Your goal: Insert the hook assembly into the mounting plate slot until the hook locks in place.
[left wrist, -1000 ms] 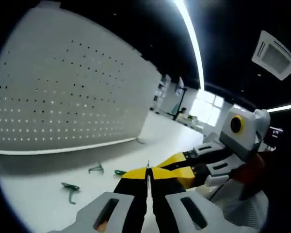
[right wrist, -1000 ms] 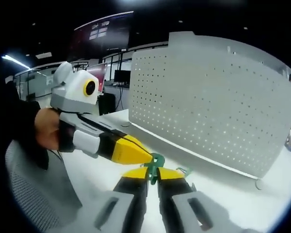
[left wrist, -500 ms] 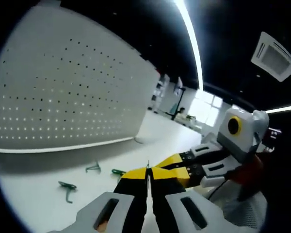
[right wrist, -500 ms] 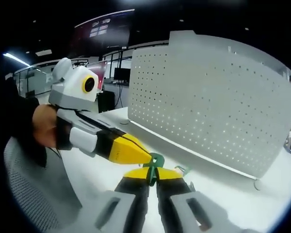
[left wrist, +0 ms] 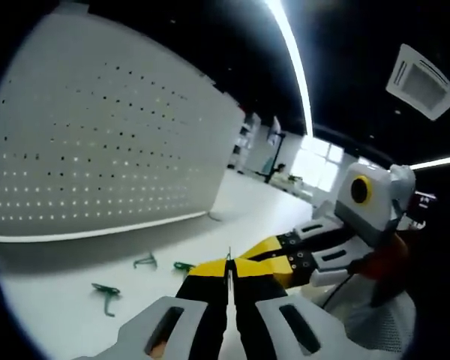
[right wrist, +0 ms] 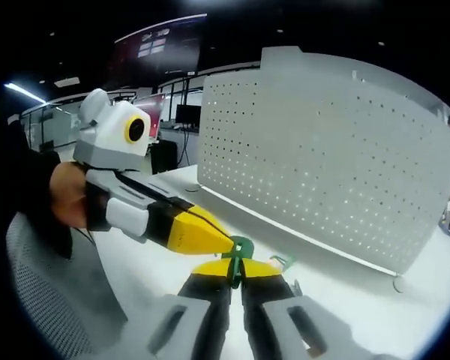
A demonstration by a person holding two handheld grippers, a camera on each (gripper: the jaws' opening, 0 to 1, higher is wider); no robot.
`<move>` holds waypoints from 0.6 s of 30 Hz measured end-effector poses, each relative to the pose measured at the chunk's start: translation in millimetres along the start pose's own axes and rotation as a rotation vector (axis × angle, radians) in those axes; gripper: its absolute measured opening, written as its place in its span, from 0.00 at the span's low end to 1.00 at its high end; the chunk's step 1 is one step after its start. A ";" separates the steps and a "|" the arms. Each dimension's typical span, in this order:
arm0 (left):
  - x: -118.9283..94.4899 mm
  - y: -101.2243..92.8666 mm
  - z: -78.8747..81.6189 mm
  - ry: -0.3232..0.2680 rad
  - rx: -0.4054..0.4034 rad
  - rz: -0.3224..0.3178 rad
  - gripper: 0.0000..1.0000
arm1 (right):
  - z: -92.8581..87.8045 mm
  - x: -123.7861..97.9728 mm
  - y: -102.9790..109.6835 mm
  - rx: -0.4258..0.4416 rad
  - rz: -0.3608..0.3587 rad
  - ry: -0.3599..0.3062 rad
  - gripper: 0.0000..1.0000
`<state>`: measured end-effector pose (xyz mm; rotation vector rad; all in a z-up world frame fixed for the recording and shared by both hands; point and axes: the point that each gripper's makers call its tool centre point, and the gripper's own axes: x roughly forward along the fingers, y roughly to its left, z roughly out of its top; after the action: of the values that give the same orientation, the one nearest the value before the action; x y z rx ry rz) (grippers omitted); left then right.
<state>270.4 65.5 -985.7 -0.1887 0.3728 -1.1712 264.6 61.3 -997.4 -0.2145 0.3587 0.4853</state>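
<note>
The white pegboard mounting plate (left wrist: 97,150) stands upright on the white table (left wrist: 52,322); it also appears as the plate (right wrist: 322,165) in the right gripper view. My right gripper (right wrist: 236,271) is shut on a green hook (right wrist: 241,248) held above the table, short of the plate. My left gripper (left wrist: 227,271) is shut too, with a thin sliver standing between its tips. In the right gripper view its yellow tip (right wrist: 202,234) meets the same green hook from the left. In the left gripper view the right gripper (left wrist: 274,253) lies tip to tip against mine.
Three loose green hooks (left wrist: 105,291), (left wrist: 144,261), (left wrist: 184,266) lie on the table in front of the plate; one loose hook (right wrist: 283,262) lies just beyond my right jaws. A person's hand (right wrist: 67,196) holds the left gripper. A mesh chair back (right wrist: 52,300) is at lower left.
Hardly anything has moved: both grippers stay shut tip to tip, with only a slight drift of the views. The hook and plate are as before.
</note>
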 end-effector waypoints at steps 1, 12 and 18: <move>0.1 -0.6 0.1 0.000 0.008 0.000 0.01 | -0.1 -0.1 -0.2 0.001 0.000 0.000 0.01; 0.1 -1.9 3.9 -0.008 0.068 0.006 0.04 | 0.0 -1.2 -2.5 0.004 -0.011 0.002 0.01; -1.5 3.6 6.4 -0.012 0.087 0.034 0.15 | 0.0 -2.3 -5.6 0.005 -0.028 0.003 0.01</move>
<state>275.5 67.9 -980.7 -0.1127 0.3131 -1.1496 265.4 55.5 -995.9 -0.2149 0.3591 0.4566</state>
